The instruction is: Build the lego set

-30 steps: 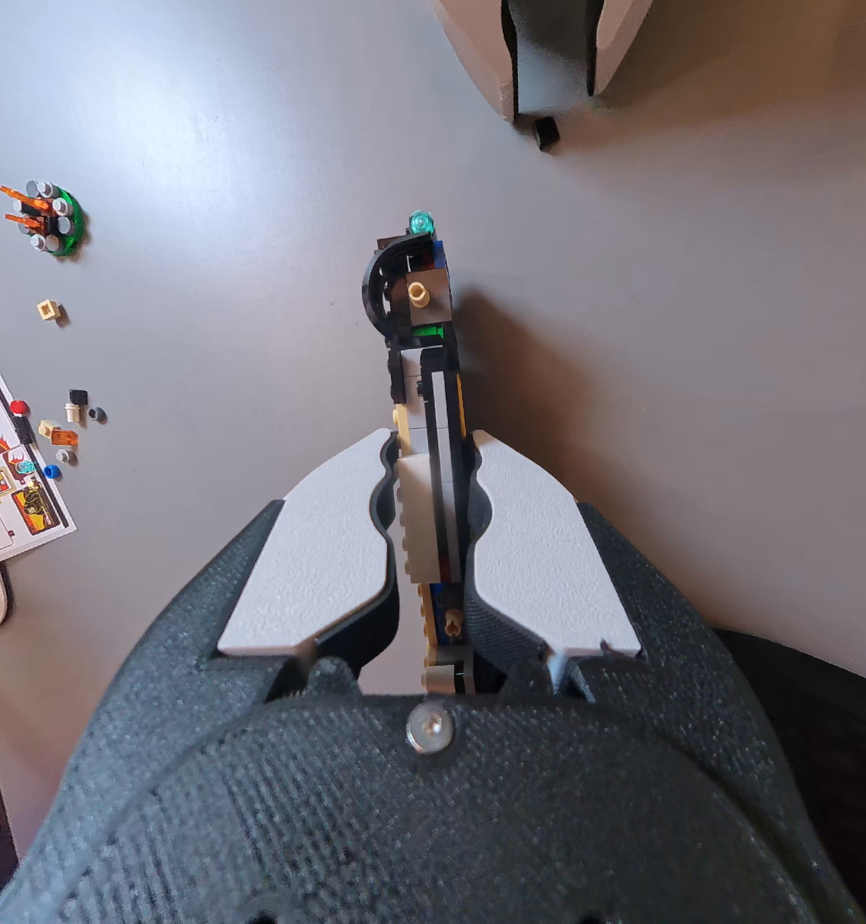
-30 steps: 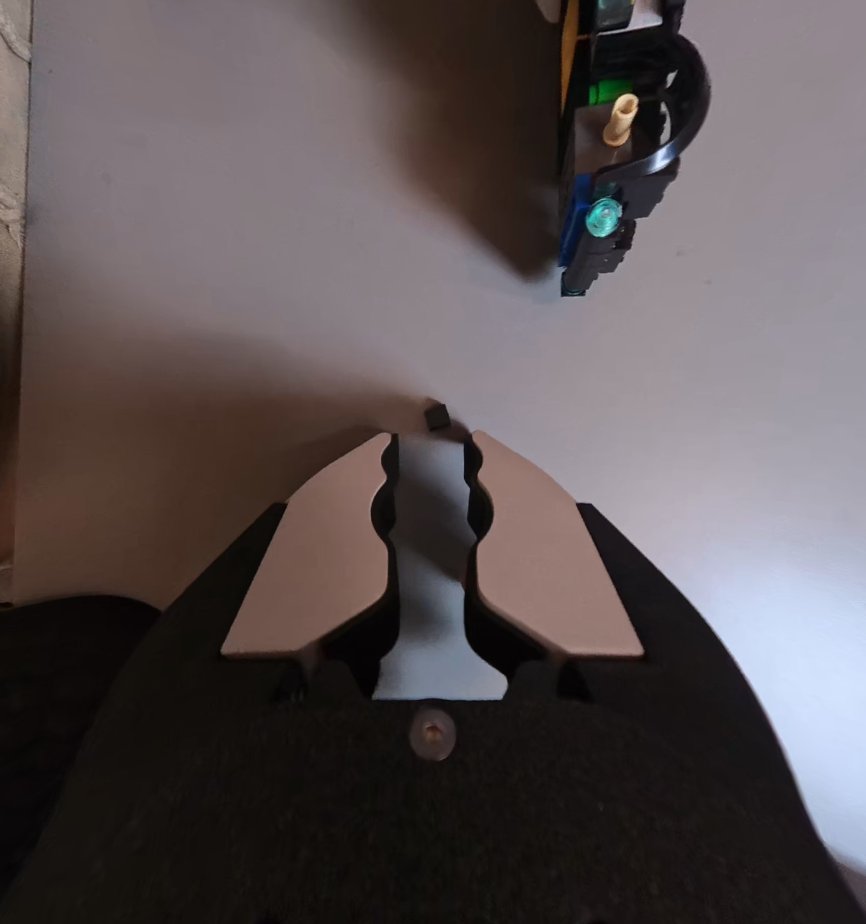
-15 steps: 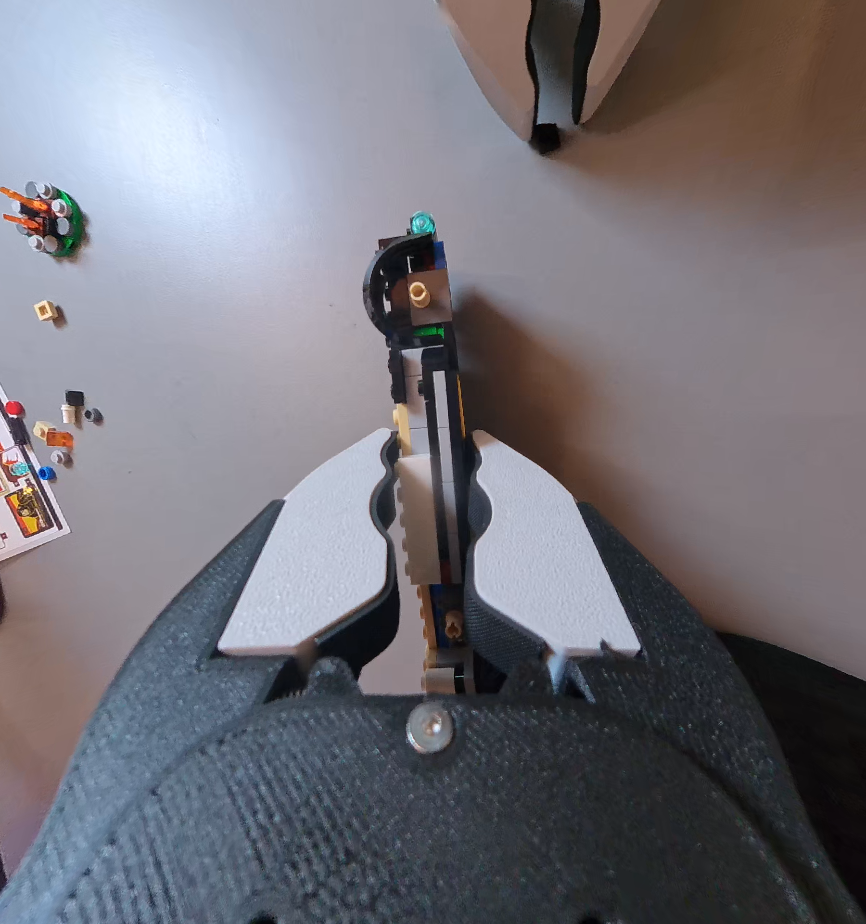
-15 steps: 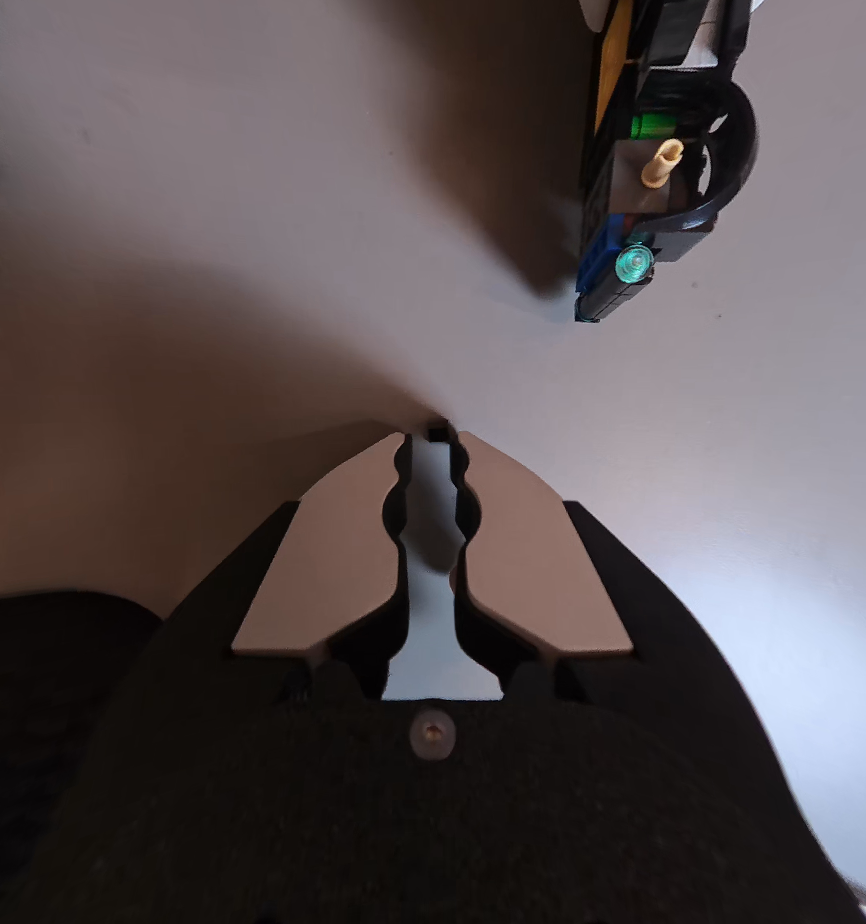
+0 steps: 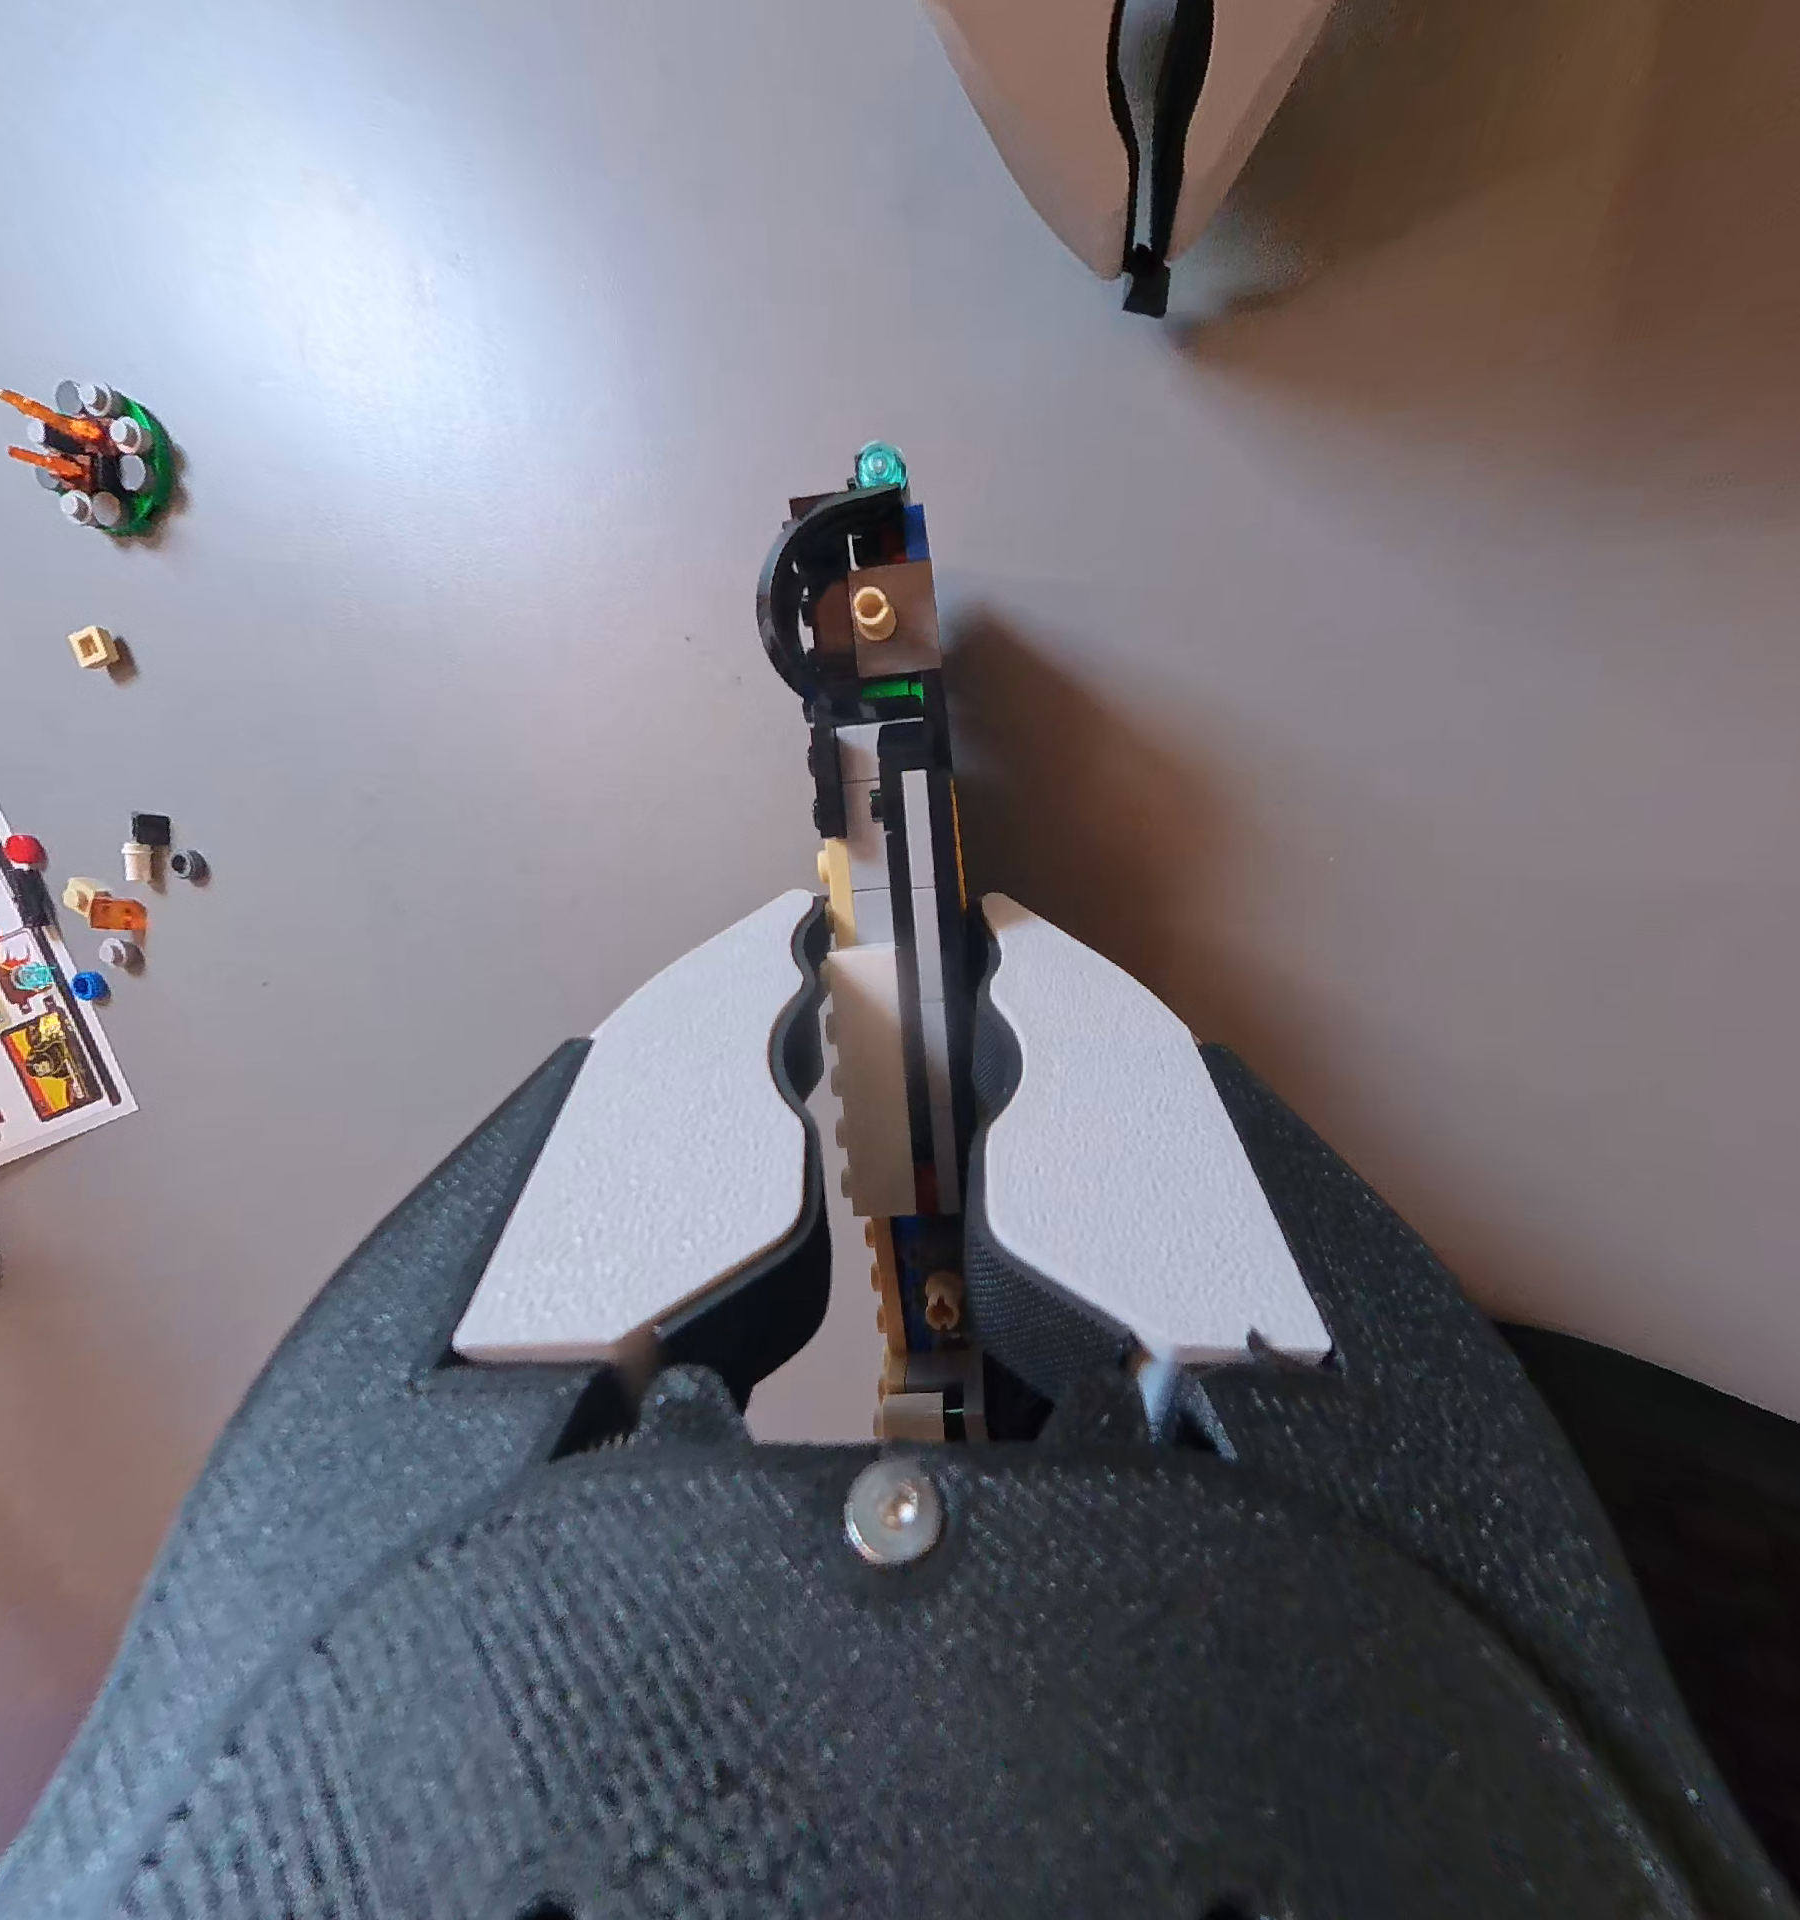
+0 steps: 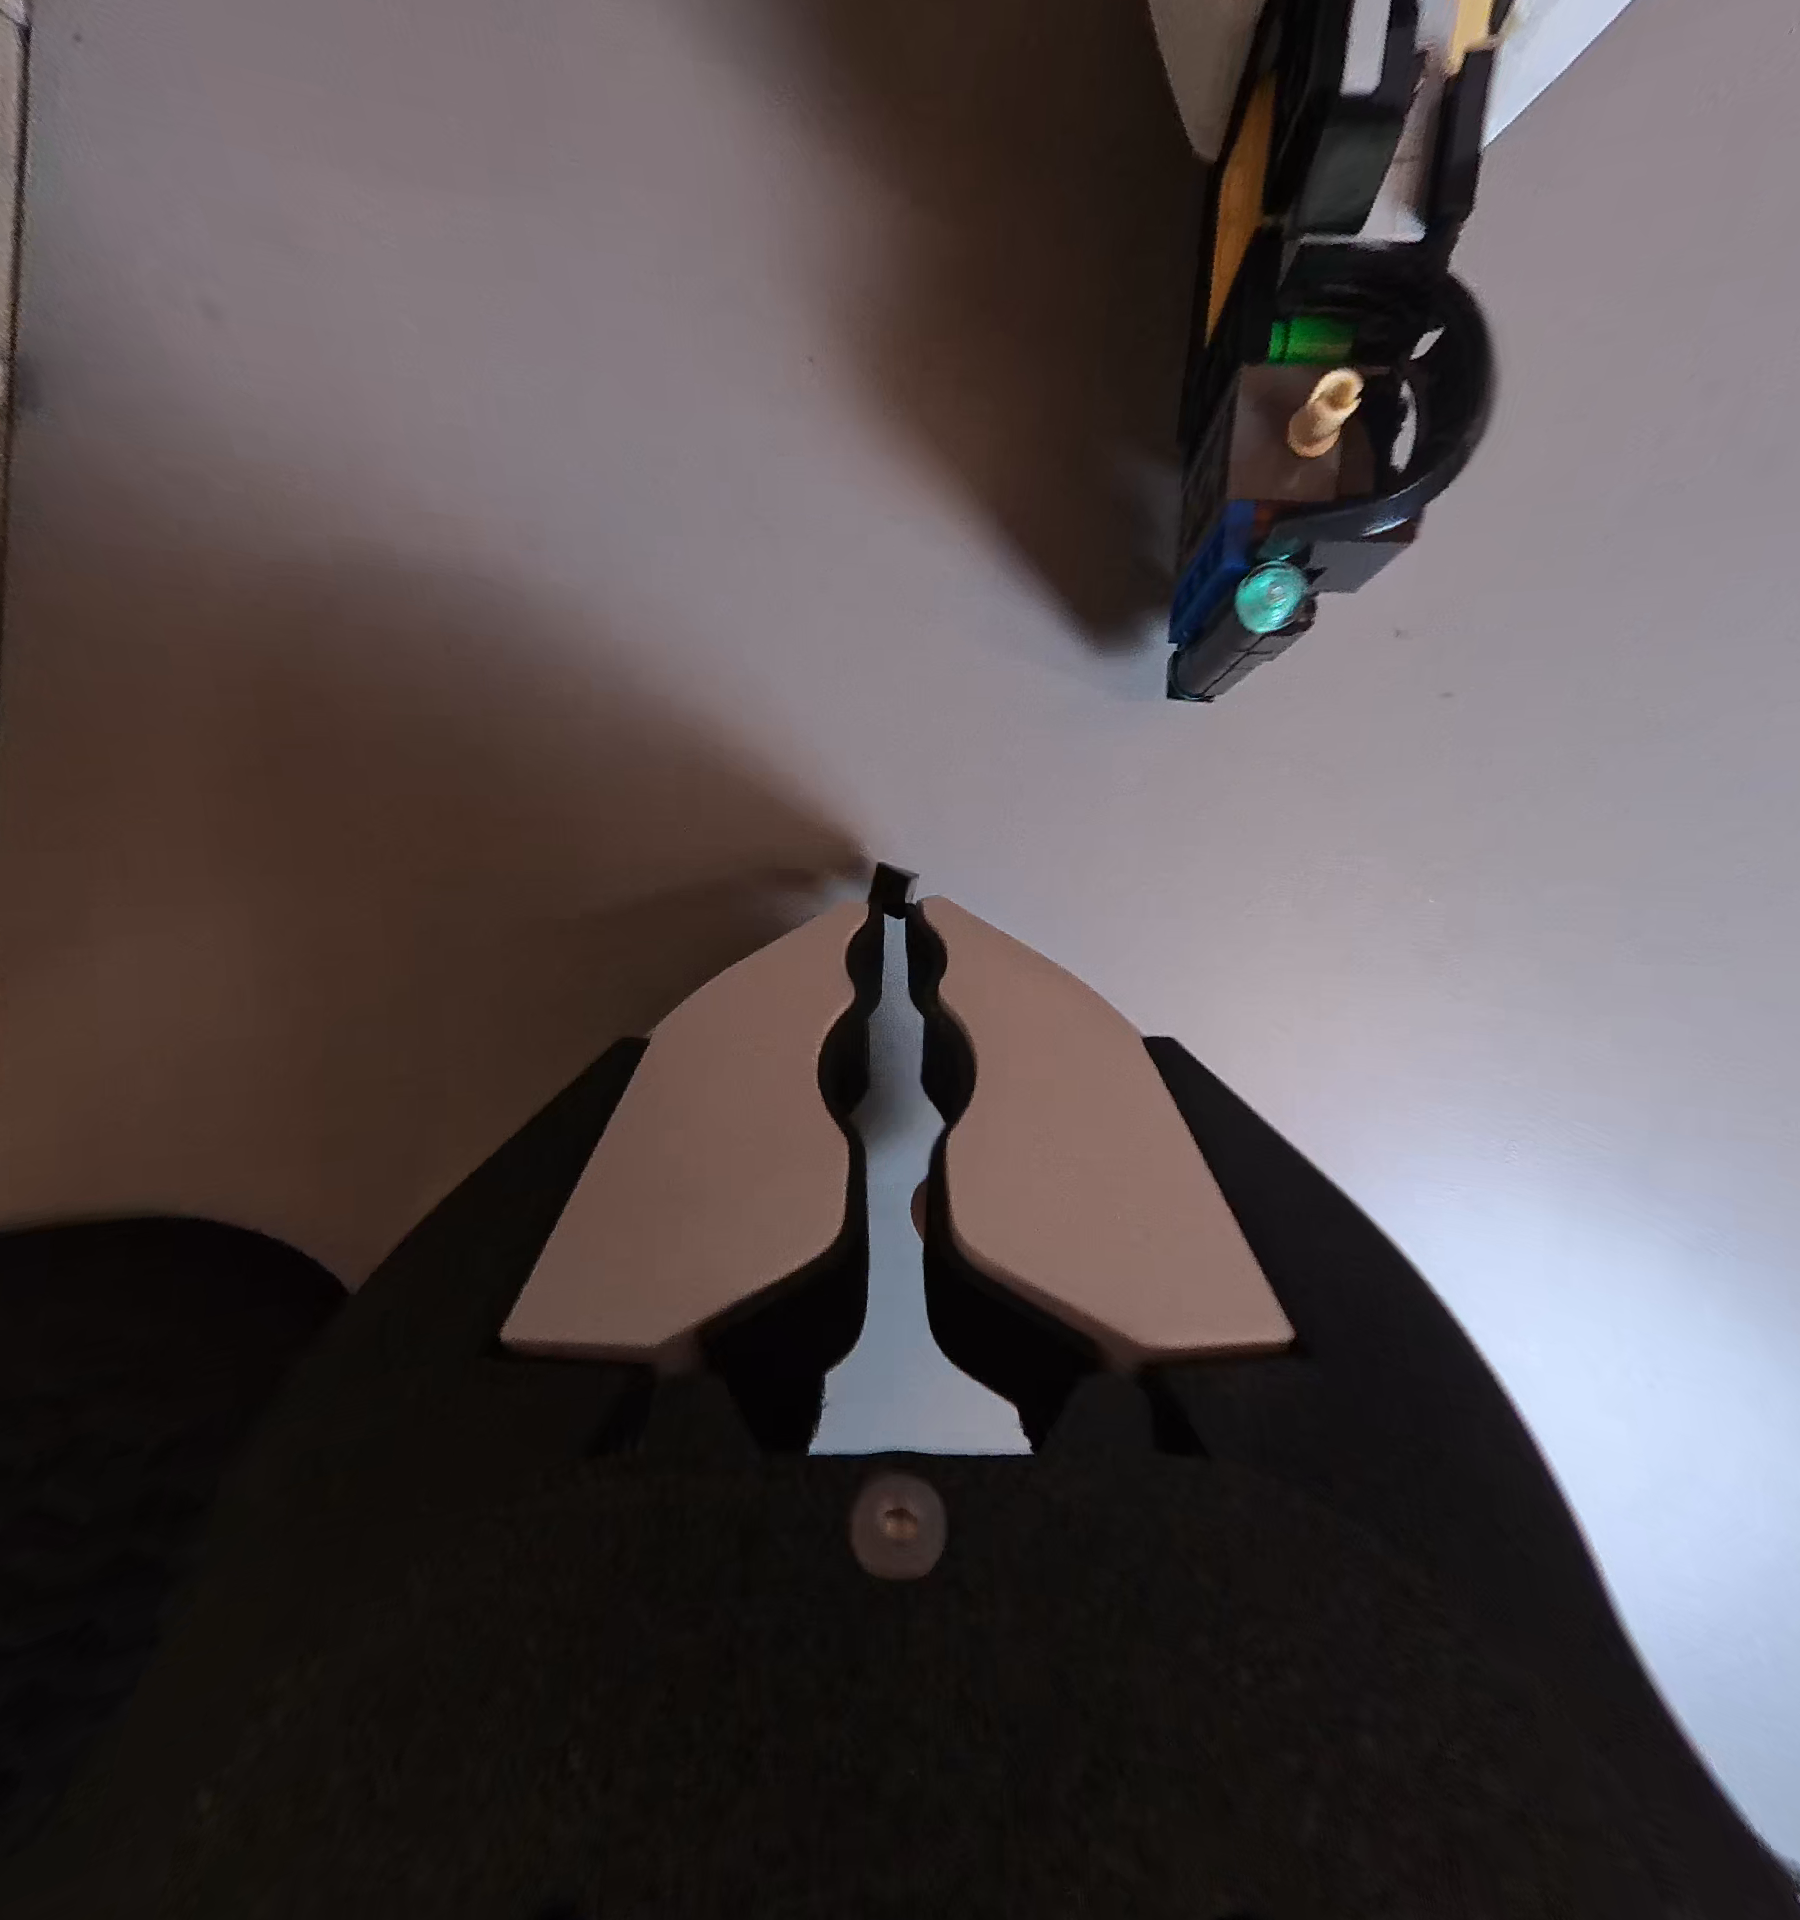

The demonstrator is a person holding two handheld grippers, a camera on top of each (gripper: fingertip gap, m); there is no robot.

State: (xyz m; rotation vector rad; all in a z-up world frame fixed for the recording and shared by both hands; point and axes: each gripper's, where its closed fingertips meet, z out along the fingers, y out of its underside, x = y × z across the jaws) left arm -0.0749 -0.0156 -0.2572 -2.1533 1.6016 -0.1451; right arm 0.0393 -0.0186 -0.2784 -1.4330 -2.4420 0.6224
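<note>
Left wrist view: fingers [image 5: 828, 935] clamp a multicoloured brick model [image 5: 891, 831] (right fingers [image 6: 963, 935] pinch a black piece [image 6: 894, 886]).

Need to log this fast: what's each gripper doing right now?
Left gripper: closed on the long brick-built model.
Right gripper: closed on a tiny black brick piece.

Both cameras sit just behind their own tongs, looking steeply down along them at the grey surface [image 5: 460, 260] from close range. They face each other: the brick model [image 5: 891, 790] fills the left view's centre and appears at one o'clock in the right view.
</note>
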